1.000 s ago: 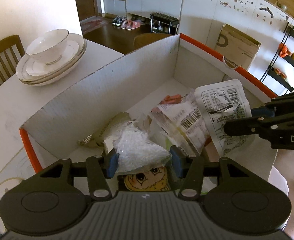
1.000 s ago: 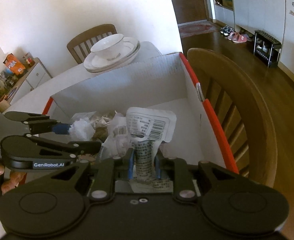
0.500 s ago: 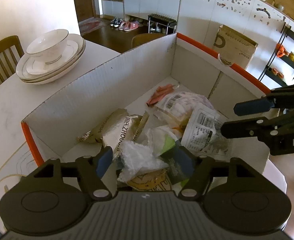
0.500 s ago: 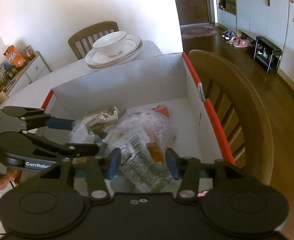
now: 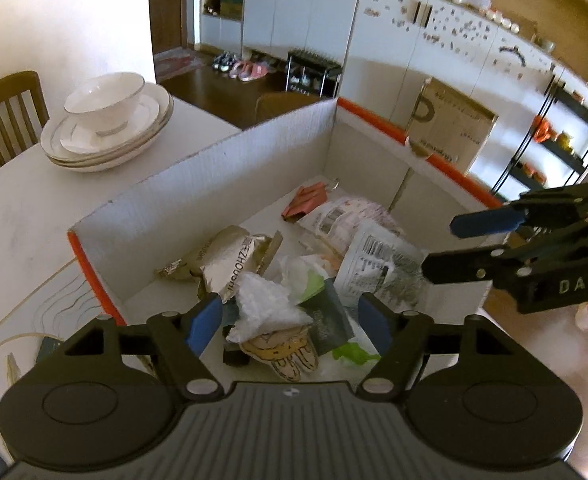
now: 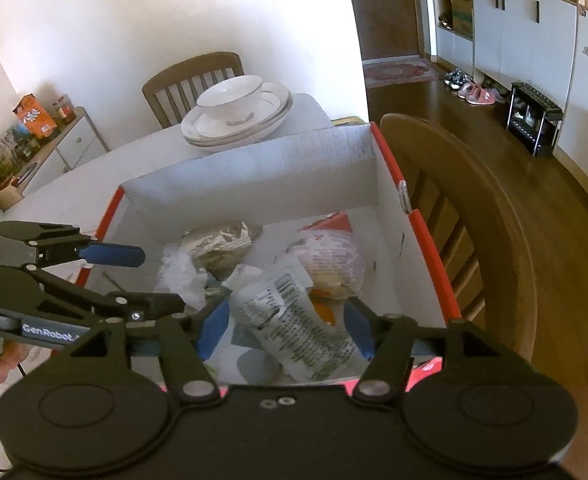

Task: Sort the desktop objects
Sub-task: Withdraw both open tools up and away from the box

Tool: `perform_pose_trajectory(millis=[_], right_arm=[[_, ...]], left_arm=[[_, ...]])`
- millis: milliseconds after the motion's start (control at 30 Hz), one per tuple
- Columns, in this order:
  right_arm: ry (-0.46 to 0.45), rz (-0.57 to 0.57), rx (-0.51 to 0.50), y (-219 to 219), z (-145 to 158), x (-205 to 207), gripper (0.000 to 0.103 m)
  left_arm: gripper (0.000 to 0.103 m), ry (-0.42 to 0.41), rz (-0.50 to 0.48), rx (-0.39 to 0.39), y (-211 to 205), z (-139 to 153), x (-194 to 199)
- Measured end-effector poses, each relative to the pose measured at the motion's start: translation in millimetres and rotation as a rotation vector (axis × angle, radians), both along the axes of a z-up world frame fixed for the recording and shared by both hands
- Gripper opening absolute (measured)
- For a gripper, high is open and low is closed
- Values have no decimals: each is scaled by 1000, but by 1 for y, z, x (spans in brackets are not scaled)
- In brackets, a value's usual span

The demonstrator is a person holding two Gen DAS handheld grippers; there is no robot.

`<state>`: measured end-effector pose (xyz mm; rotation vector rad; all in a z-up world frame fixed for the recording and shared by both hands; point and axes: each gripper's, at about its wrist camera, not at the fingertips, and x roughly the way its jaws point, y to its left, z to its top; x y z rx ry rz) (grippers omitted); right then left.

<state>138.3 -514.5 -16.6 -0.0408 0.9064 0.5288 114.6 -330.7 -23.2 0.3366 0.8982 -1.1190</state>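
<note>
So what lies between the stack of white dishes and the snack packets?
The box's white cardboard wall stands between the dishes on the table and the packets; both wrist views show it.

- The desk (image 5: 21,216) is white with thin wavy lines on it.
- A big open box (image 5: 197,184) with orange edges sits on the desk.
- A stack of white plates (image 5: 109,128) sits on the desk behind the box.
- A white bowl (image 5: 103,100) sits on top of the plates.
</note>
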Motion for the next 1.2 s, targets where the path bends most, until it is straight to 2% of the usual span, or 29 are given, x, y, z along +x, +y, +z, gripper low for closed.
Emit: perform_pose_trajectory(millis=[133, 300, 433, 633, 733, 1100, 1167, 1200], right_arm=[[-20, 15, 0, 6, 8, -9, 65], [-53, 29, -1, 12, 16, -23, 72], [-71, 28, -2, 19, 21, -32, 74], [-104, 18, -1, 24, 28, -47, 77], [-124, 5, 1, 25, 32, -56, 81], [-180, -34, 15, 30, 38, -84, 90], [-196, -36, 12, 33, 39, -90, 93], [-206, -38, 15, 34, 40, -94, 97]], left_arm=[[74, 10, 13, -39, 12, 11, -3], [74, 15, 20, -76, 27, 22, -6], [74, -37, 24, -93, 40, 30, -15], [75, -63, 52, -107, 58, 39, -20], [82, -77, 71, -120, 69, 44, -23], [89, -118, 88, -108, 95, 47, -33], [102, -115, 81, -116, 100, 46, -36], [103, -119, 79, -121, 102, 46, -38]])
